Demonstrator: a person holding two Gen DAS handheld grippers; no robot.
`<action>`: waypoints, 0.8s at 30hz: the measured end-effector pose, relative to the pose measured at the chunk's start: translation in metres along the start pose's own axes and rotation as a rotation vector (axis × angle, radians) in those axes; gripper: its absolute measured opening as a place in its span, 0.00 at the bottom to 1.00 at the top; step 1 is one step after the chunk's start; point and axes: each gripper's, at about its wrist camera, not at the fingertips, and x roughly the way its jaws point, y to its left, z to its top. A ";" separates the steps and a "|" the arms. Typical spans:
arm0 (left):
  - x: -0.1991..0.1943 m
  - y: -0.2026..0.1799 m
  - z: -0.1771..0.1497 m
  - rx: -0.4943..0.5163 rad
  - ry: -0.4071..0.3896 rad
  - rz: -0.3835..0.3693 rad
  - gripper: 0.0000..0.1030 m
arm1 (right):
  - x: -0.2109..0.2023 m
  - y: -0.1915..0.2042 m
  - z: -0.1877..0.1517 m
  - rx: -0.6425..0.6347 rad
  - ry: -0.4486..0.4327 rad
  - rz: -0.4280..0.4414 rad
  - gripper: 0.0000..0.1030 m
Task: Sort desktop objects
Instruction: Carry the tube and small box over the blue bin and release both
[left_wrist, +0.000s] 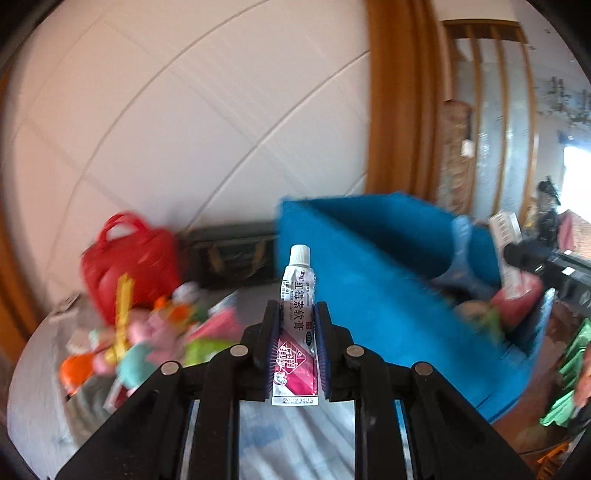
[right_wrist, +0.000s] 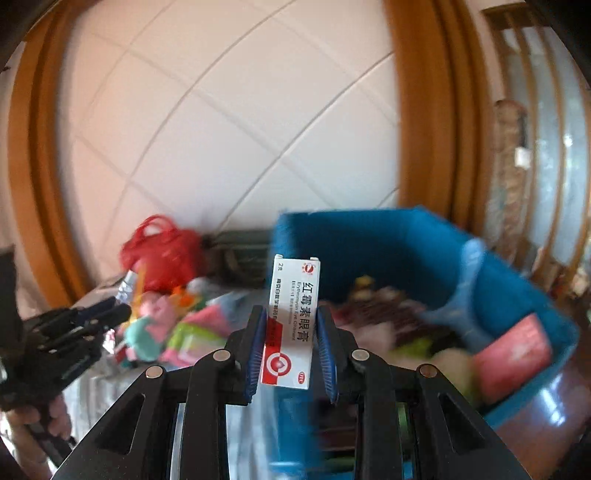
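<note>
Clamped between the blue pads of our left gripper (left_wrist: 295, 350) is one small ointment tube (left_wrist: 297, 325), standing upright with its white screw cap on top, a white upper body printed in dark characters and a magenta lower half ending in a flat crimped tail. Our right gripper (right_wrist: 290, 347) grips one ointment carton (right_wrist: 291, 325), a narrow white box held on end, with dark lettering down its face and a red panel bearing a ring-shaped emblem near the bottom. Both things are held above the table (left_wrist: 33, 387), with one blue felt bin (left_wrist: 388, 280) just behind and to the right of them; we see blurred items lying inside it, among them a pink flat pack (right_wrist: 513, 354). To the left we count one red bag (left_wrist: 129, 266) with two handles, one dark case (left_wrist: 236, 254) against the tiled wall (left_wrist: 184, 110), and a heap of colourful soft toys (left_wrist: 140, 336), too smeared to count.
</note>
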 end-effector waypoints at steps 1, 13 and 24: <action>0.003 -0.018 0.008 0.008 -0.004 -0.016 0.18 | -0.003 -0.018 0.003 0.004 -0.004 -0.017 0.26; 0.060 -0.182 0.047 0.075 0.062 -0.090 0.18 | 0.017 -0.158 -0.005 -0.001 0.074 -0.078 0.26; 0.092 -0.240 0.047 0.118 0.121 -0.035 0.18 | 0.040 -0.219 -0.015 -0.016 0.145 -0.073 0.26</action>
